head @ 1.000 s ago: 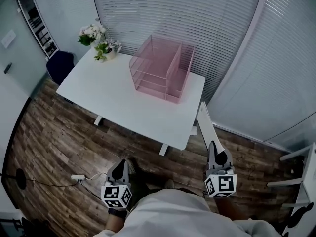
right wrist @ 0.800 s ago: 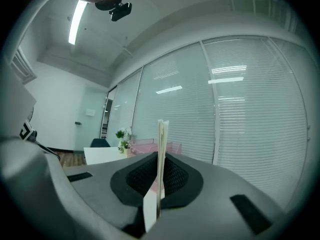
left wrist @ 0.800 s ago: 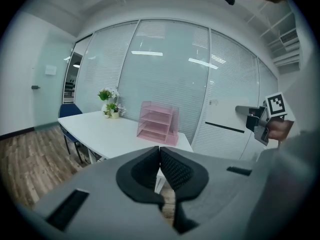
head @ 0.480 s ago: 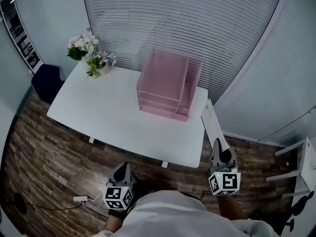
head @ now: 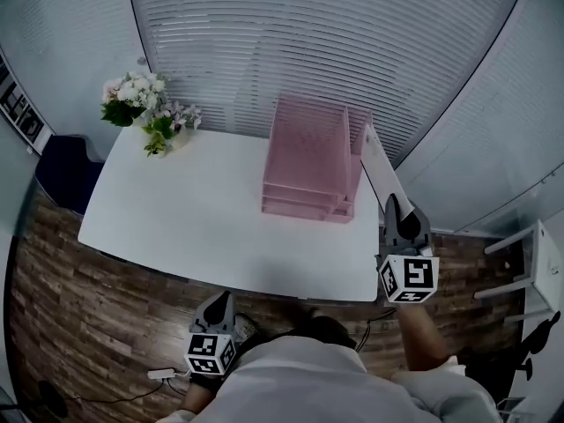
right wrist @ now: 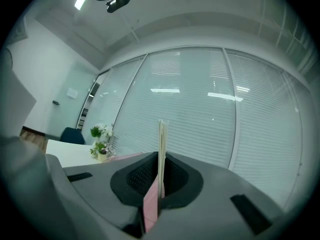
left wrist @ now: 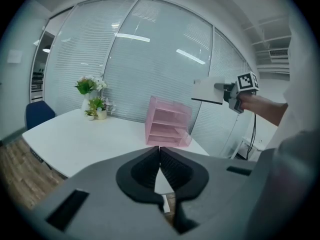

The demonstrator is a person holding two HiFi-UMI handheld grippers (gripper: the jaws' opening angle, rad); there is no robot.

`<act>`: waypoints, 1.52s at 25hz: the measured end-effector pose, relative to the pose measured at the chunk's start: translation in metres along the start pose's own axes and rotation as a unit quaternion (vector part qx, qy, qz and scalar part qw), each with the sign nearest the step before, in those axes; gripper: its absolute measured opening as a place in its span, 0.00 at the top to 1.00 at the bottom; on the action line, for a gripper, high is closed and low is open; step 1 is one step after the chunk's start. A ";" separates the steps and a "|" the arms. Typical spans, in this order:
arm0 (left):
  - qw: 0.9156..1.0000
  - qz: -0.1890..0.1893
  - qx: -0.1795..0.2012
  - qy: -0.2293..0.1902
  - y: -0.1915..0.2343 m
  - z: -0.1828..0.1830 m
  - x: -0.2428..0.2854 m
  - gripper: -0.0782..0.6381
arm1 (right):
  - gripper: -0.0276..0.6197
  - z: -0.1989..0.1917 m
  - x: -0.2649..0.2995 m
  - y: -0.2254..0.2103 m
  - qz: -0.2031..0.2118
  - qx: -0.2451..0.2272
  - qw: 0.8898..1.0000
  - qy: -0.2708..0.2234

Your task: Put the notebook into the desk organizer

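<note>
A pink wire desk organizer (head: pixel 308 170) stands on the far right part of the white table (head: pixel 194 227). My right gripper (head: pixel 397 208) is shut on the notebook (head: pixel 379 167), a thin white slab held on edge just right of the organizer and above the table's right end. In the right gripper view the notebook (right wrist: pixel 161 149) stands upright between the pads, its pink cover showing below. The left gripper view shows the organizer (left wrist: pixel 167 129) ahead and the notebook (left wrist: pixel 207 91) raised beside it. My left gripper (head: pixel 218 305) hangs shut and empty before the table's near edge.
A pot of flowers (head: pixel 141 108) sits at the table's far left corner. A dark blue chair (head: pixel 62 170) stands to the left of the table. Blinds cover the glass wall behind. White shelving (head: pixel 533 263) stands at the right over the wooden floor.
The person has stepped closer to the table. My right gripper has risen and gone forward with the notebook, up beside the organizer. The left gripper stays low.
</note>
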State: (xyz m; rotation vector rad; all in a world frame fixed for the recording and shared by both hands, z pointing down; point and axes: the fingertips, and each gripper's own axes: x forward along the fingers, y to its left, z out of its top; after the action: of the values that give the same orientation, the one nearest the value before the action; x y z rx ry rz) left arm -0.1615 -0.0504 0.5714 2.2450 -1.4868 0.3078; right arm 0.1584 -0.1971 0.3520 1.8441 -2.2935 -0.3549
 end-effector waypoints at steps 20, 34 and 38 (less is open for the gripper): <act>0.993 0.081 -0.076 -0.042 0.022 0.008 0.019 0.88 | 0.92 -0.092 0.262 0.063 0.163 -0.423 0.859 0.237; 0.993 0.074 -0.088 -0.035 0.045 0.002 0.022 0.88 | 0.90 -0.172 0.256 0.129 0.243 -0.575 0.717 0.310; 0.993 0.069 -0.089 -0.034 0.050 0.002 0.023 0.88 | 0.88 -0.180 0.255 0.134 0.262 -0.565 0.713 0.324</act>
State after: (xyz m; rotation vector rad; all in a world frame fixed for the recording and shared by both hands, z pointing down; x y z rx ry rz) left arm -0.1982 -0.0870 0.5899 2.0366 -1.6391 0.1344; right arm 0.0293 -0.4319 0.5602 0.5103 -1.3736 -0.6628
